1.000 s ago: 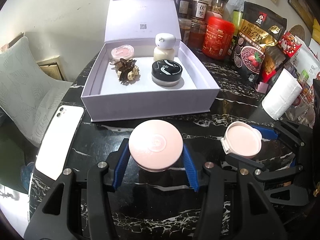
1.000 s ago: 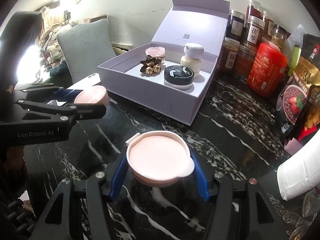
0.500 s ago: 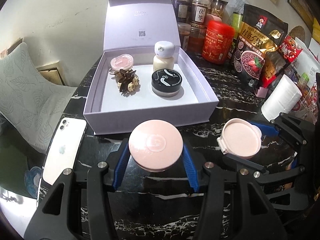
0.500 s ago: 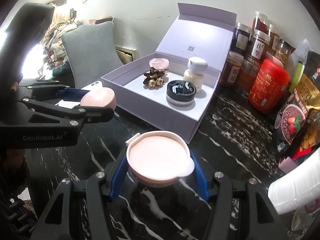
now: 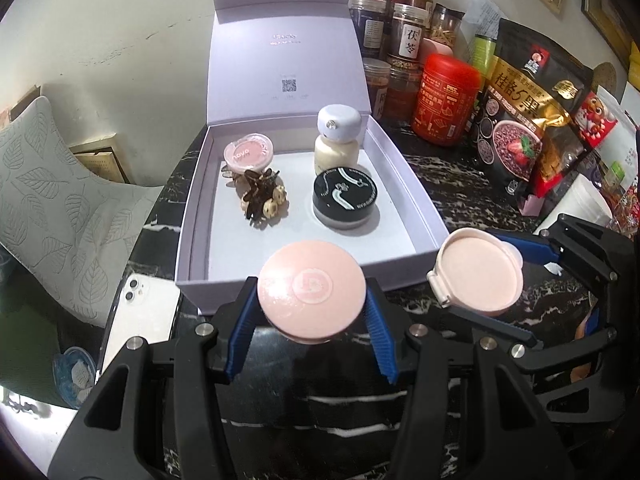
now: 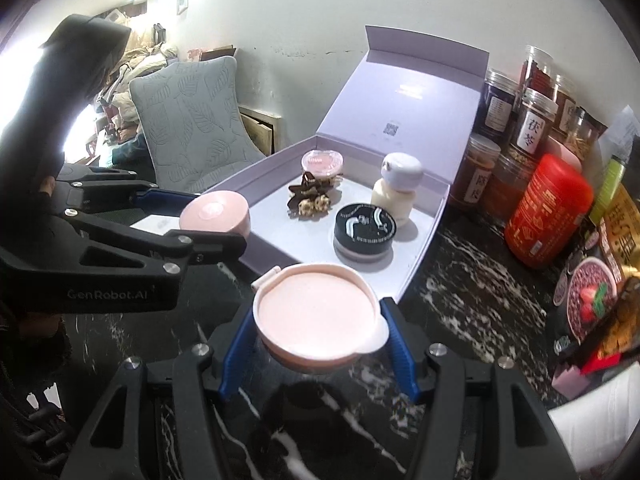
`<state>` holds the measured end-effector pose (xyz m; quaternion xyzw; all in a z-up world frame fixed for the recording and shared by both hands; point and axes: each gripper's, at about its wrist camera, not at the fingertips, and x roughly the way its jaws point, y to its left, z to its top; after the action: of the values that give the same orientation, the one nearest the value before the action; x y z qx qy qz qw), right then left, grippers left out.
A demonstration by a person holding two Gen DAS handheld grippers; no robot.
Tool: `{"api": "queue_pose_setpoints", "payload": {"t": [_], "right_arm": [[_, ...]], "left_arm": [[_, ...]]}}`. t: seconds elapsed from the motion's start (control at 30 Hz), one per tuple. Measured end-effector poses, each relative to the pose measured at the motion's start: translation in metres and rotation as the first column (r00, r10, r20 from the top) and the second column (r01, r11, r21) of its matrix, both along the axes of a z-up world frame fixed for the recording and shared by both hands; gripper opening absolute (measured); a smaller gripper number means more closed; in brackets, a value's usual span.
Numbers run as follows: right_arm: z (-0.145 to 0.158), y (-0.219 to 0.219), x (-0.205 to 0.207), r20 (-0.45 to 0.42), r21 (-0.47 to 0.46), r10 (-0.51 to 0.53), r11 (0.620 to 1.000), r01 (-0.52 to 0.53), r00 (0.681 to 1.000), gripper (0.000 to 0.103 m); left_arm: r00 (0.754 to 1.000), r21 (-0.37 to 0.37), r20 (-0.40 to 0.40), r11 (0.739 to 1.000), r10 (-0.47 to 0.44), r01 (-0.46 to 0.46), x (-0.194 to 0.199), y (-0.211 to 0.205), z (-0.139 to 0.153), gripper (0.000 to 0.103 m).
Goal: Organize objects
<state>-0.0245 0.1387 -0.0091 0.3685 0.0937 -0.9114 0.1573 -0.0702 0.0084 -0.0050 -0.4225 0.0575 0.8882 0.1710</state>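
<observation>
Pink lid (image 5: 311, 290) gripped in left tongs (image 5: 311, 320), pink compact base (image 6: 316, 318) gripped in right tongs (image 6: 320, 340), open lilac box (image 5: 280, 280) just beyond

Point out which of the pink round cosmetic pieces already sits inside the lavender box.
The small clear-lidded pink pot in the box's far left corner, behind the hair clip. The other two pink pieces are held in the left gripper and right gripper.

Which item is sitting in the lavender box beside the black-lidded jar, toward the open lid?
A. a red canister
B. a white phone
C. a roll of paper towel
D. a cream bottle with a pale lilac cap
D. The cream bottle stands upright just behind the black-lidded jar inside the lavender box, close to the raised lid.
</observation>
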Motion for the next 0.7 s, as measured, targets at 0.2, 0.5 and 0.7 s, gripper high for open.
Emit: {"api": "queue_pose_setpoints", "payload": {"t": [0.2, 0.5, 0.7], "right_arm": [[0.004, 0.002, -0.022, -0.012, -0.002, 0.003, 1.0, -0.003, 1.0, 0.061], [0.001, 0.003, -0.055, -0.006, -0.003, 0.001, 1.0, -0.001, 1.0, 0.061], [-0.005, 0.0, -0.074, 0.004, -0.01, 0.003, 1.0, -0.003, 1.0, 0.061]], "left_arm": [[1.0, 0.002, -0.004, 1.0, -0.006, 0.006, -0.021, 0.001, 0.003, 0.049], [1.0, 0.01, 0.002, 1.0, -0.003, 0.003, -0.057, -0.001, 0.0, 0.049], [1.0, 0.007, -0.002, 1.0, -0.004, 0.004, -0.078, -0.003, -0.002, 0.049]]}}
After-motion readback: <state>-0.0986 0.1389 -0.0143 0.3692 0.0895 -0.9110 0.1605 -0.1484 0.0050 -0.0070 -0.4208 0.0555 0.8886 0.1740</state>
